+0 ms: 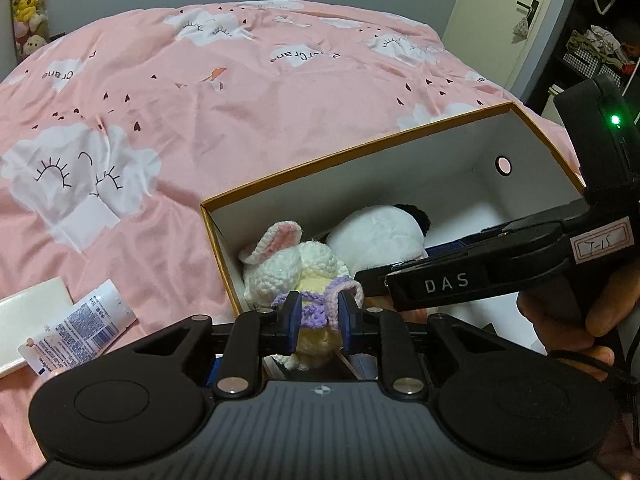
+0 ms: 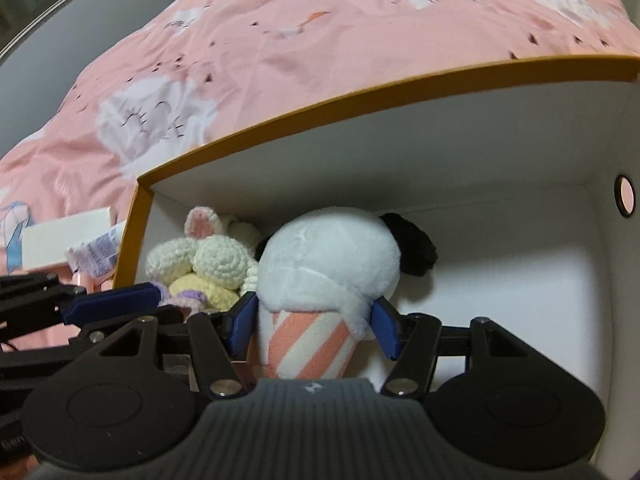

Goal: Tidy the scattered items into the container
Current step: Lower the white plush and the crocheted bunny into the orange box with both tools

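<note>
An open cardboard box with orange rim and white inside lies on the pink bed; it also shows in the right wrist view. My left gripper is shut on a crocheted white bunny at the box's left end. My right gripper has its blue pads on both sides of a white plush ice-cream toy with a pink-striped cone and black ear, inside the box. The bunny lies left of that toy. The right gripper also shows in the left wrist view.
A cream tube with blue print and a white flat box lie on the pink duvet left of the cardboard box. A door and shelves stand at the far right.
</note>
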`<state>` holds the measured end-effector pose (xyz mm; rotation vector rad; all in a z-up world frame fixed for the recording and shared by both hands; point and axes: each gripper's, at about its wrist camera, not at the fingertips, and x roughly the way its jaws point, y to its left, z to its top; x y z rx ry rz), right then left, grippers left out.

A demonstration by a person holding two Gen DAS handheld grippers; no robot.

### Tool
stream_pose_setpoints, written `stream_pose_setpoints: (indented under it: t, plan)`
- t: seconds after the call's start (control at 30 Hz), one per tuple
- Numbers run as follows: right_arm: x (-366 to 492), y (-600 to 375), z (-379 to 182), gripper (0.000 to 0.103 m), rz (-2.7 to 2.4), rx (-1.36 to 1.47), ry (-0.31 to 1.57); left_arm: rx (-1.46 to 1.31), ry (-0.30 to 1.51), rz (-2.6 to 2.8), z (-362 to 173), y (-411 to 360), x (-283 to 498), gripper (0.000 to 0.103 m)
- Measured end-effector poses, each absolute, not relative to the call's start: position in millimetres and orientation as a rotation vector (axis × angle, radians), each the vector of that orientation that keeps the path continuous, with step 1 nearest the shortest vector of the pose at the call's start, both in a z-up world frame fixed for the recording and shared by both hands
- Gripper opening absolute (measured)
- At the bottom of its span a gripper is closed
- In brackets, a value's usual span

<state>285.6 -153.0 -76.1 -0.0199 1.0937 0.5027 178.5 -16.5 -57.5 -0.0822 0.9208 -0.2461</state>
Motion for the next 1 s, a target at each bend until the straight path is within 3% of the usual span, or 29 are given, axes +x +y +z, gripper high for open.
stream_pose_setpoints:
  t: [0.33,0.53,0.6,0.67,0.7,0.8,0.87,1.0]
  plan:
    - [280,-160,-71,0.067,0.458,-0.084,1.107,-0.065,0.917,-0.211,-56,-11,173,0.023]
    - [253,-141,-49,0.066,0.394,-0.308,0.95,-0.085,0.92,-0.211,-57,-9,175,0.022]
    - [245,-132,-43,0.064,0.425,-0.348,0.911,-0.094,0.92,-0.213,-57,-7,174,0.022]
    - [240,-127,-42,0.052,0.479,-0.357,0.908,-0.102,0.92,-0.215,-57,-6,174,0.021]
    - [240,-124,-44,0.052,0.487,-0.373,0.913,-0.106,0.92,-0.215,-57,-5,174,0.021]
    - [239,-119,-51,0.06,0.473,-0.445,0.906,-0.11,0.915,-0.217,-58,-4,173,0.021]
    - [239,-119,-55,0.07,0.471,-0.482,0.913,-0.115,0.919,-0.218,-57,-4,174,0.021]
    - [239,-117,-66,0.071,0.392,-0.602,0.907,-0.126,0.914,-0.223,-56,-3,173,0.021]
